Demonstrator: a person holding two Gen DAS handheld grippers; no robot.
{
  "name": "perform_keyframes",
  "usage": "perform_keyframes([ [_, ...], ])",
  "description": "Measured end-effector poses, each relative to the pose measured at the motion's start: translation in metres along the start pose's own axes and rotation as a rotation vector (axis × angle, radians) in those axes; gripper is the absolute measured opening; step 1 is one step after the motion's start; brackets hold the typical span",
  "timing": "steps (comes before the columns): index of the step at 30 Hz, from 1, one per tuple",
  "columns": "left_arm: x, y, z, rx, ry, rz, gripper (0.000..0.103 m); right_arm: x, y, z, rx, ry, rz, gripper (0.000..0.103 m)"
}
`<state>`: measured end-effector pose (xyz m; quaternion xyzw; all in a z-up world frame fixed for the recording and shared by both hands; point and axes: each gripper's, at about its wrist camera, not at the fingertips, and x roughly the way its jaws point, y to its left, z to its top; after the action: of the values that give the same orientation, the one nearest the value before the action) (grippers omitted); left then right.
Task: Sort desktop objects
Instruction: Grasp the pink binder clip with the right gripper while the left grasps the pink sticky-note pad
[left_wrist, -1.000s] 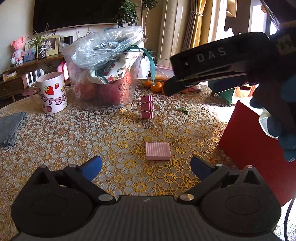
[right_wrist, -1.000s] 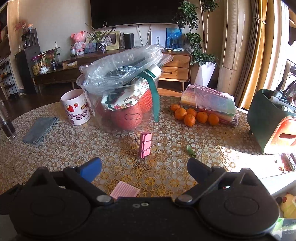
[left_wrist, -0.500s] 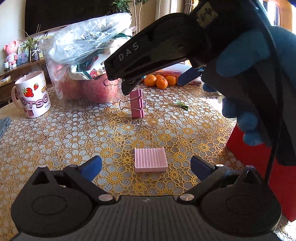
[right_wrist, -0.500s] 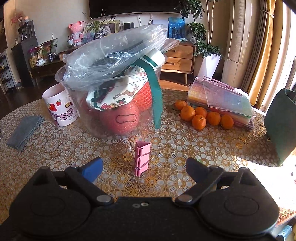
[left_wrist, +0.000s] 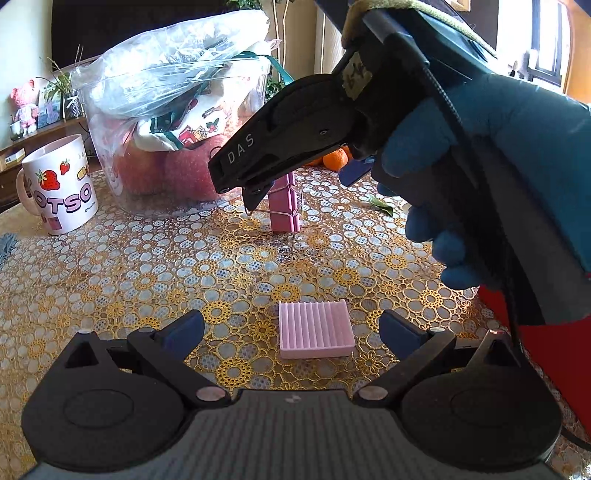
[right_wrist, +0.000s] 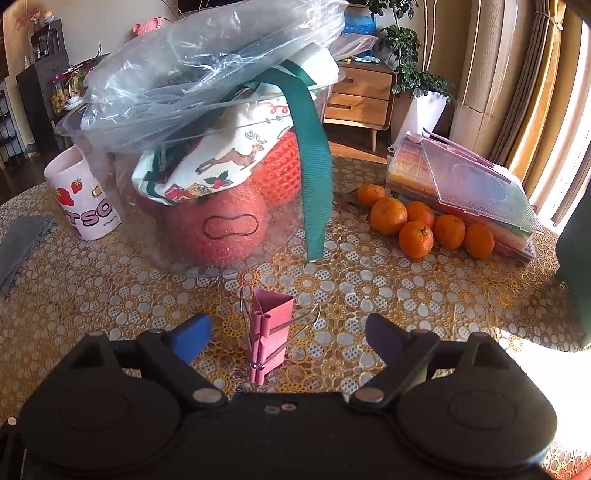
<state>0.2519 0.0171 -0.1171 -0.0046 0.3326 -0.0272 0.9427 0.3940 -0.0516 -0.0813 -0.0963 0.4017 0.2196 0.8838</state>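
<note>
Two tools over one lace-patterned surface (left_wrist: 147, 266).

Left tool (left_wrist: 291, 328): blue pads spread wide, released, nothing pressed. A pink ribbed block (left_wrist: 314, 334) lies flat on the surface between the pads, touching neither.

Right tool (right_wrist: 288, 338): held in a blue-gloved hand (left_wrist: 480, 177), seen from the side in the left wrist view. Its jaws have just been closing a little but stand wide apart, grasping nothing. A pink binder clip (right_wrist: 267, 332) stands upright on the surface between the pads, clear of both, its wire handles splayed to either side.

Behind the clip: a clear plastic tub (right_wrist: 192, 206) heaped with a plastic bag, printed cloth and red netted items; a green strap (right_wrist: 314, 177) hangs down its front.

Left of the tub: a white strawberry-print mug (right_wrist: 83, 199), and a grey cloth (right_wrist: 22, 243) at the surface's edge.

Right of the tub: several oranges (right_wrist: 417, 221) clustered against a stack of clear plastic boxes (right_wrist: 469, 195).

A small green leaf (left_wrist: 380, 206) lies near the clip.

A red flat item (left_wrist: 554, 350) sits at the right edge in the left wrist view.
</note>
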Motion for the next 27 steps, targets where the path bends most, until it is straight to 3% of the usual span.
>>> perform_keyframes([
  [15, 0.002, -0.012, -0.003, 0.027, -0.007, 0.009, 0.064, 0.012, 0.0, -0.001, -0.041, -0.013, 0.022, 0.071],
  [19, 0.001, -0.015, -0.006, 0.038, -0.018, 0.015, 0.056, 0.015, -0.001, 0.002, -0.042, -0.009, 0.018, 0.07],
  [21, -0.001, -0.016, -0.007, 0.041, -0.032, 0.016, 0.048, 0.016, 0.001, 0.002, -0.051, -0.005, 0.013, 0.063],
  [27, 0.0, -0.015, -0.006, 0.038, -0.037, 0.008, 0.04, 0.02, 0.003, 0.0, -0.057, 0.0, 0.014, 0.05],
])
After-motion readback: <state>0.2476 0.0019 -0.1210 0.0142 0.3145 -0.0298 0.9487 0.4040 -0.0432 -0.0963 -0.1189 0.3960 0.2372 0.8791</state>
